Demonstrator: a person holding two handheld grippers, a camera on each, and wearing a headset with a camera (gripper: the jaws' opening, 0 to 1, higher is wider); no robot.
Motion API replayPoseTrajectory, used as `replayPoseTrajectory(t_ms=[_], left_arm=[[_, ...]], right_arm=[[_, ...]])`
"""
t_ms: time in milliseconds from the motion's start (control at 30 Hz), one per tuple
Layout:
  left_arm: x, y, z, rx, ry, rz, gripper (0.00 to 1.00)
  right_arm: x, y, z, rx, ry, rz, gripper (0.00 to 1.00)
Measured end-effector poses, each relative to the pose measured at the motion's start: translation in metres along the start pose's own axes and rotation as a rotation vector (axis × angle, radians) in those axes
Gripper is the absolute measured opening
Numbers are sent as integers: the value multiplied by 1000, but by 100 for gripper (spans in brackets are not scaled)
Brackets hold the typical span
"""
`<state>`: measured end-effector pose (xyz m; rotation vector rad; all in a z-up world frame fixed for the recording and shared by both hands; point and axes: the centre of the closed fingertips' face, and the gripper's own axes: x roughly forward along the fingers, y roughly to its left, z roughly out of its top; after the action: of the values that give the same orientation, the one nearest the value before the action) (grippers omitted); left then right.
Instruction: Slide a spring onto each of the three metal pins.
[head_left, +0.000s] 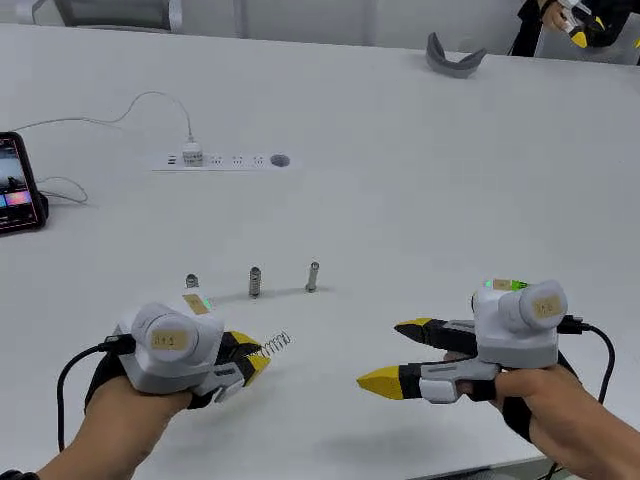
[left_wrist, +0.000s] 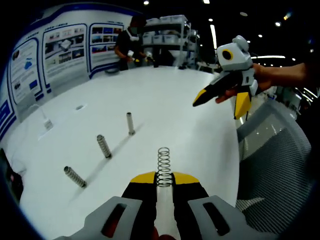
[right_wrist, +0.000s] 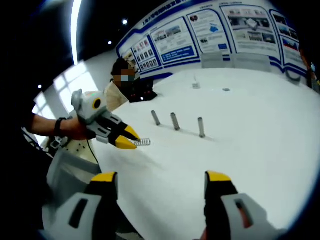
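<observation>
Three metal pins stand in a row on the white table: the left pin (head_left: 192, 282) and the middle pin (head_left: 255, 282) each carry a spring, and the right pin (head_left: 313, 277) is bare. In the left gripper view they are the near pin (left_wrist: 74, 176), the middle pin (left_wrist: 104, 146) and the bare pin (left_wrist: 130, 123). My left gripper (head_left: 256, 358) is shut on a loose spring (head_left: 276, 343), which sticks out beyond the yellow tips (left_wrist: 163, 165). My right gripper (head_left: 398, 353) hangs open at the right with nothing between its fingers (right_wrist: 160, 180).
A white power strip (head_left: 225, 160) with a plugged charger lies behind the pins. A phone (head_left: 18, 185) rests at the left edge, and a grey curved piece (head_left: 453, 57) lies far back. The table's front edge runs just under both grippers.
</observation>
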<state>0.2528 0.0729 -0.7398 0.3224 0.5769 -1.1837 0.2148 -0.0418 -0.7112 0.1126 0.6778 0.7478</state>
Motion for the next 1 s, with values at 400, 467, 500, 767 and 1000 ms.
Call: replayPoseTrajectory(t_ms=[400,467,500,767,1000], left_arm=[[-23,-13,24,11,-63,-1,11],[-23,-16,27,14,-71,-5,11],[-23,-19,29,18,-74,-8,11],[-23,-29,40,44,-84,-27,11],[-22,-36,49,60,-99,-48,11]], right_arm=[[18,18,18,-6,-22,66,69],[21,22,20,-5,-27,78,67],[22,25,22,-4,-29,89,67],[33,42,31,20,-52,162,56],[39,54,39,63,-78,223,45]])
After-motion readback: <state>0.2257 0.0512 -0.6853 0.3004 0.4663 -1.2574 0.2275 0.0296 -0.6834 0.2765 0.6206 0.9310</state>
